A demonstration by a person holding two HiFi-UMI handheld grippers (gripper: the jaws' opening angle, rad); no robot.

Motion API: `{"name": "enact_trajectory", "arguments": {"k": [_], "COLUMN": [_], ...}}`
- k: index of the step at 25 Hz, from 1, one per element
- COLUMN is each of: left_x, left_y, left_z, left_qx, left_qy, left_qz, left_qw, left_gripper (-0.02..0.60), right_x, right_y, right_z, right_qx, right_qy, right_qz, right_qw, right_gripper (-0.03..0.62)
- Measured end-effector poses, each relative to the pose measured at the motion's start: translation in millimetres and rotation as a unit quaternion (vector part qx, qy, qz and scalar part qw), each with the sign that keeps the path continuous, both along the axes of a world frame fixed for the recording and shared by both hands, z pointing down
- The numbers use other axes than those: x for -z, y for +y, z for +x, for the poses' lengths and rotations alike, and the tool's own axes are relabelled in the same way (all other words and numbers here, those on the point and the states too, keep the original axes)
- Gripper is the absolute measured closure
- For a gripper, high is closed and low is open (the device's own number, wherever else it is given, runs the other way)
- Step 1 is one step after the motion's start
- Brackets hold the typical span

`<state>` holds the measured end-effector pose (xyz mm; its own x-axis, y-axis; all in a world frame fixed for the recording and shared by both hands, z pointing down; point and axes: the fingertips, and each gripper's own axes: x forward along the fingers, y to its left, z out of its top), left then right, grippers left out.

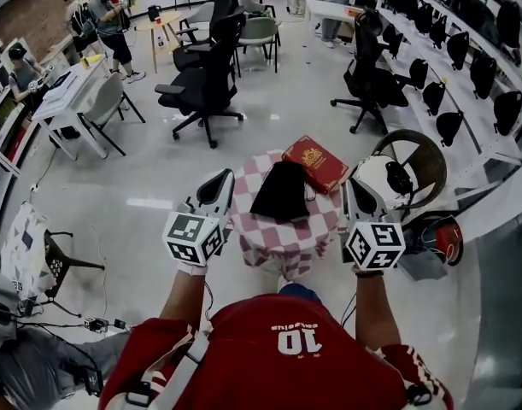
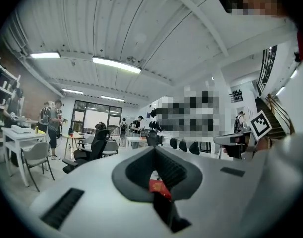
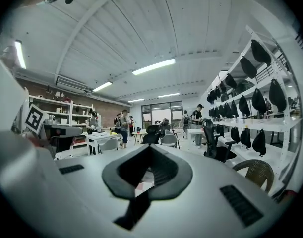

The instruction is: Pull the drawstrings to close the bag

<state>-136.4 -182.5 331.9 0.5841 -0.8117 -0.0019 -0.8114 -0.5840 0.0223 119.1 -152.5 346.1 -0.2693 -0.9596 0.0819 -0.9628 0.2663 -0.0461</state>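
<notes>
Black bag (image 1: 280, 190) hides its drawstrings; left hand-held gripper (image 2: 155, 150), right hand-held gripper (image 3: 150, 148) both closed.

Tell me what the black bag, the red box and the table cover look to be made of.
Black bag: soft fabric, matt; it slumps in folds and shows no shine.
Red box: probably card or board, slightly glossy, with a gold ornament printed on top; flat faces and sharp edges.
Table cover: cloth by the look, pink and white check, matt; it hangs over the rim in folds.
</notes>
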Motion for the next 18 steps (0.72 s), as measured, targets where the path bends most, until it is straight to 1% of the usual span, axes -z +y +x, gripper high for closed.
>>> {"name": "enact_trajectory", "arguments": {"k": [5,18], "left_x": [1.0,-5.4], "left_y": [0.8,-1.0], "left_z": [1.1,-0.7], "left_qx": [0.001,0.0], "left_qy": [-0.006,-0.003], "left_qz": [0.005,-0.005], "left_qw": [1.0,1.0], "left_gripper": [0.572,0.572], "right_x": [0.2,3.6], "right_y": [0.1,3.6], "right_z": [1.1,1.5], "right_qx": [-0.009,-0.013], "right_qy": [0.014,0.022], "right_qz": [0.001,0.012], "right_qw": [1.0,1.0], "right_gripper": [0.58,0.58]}}
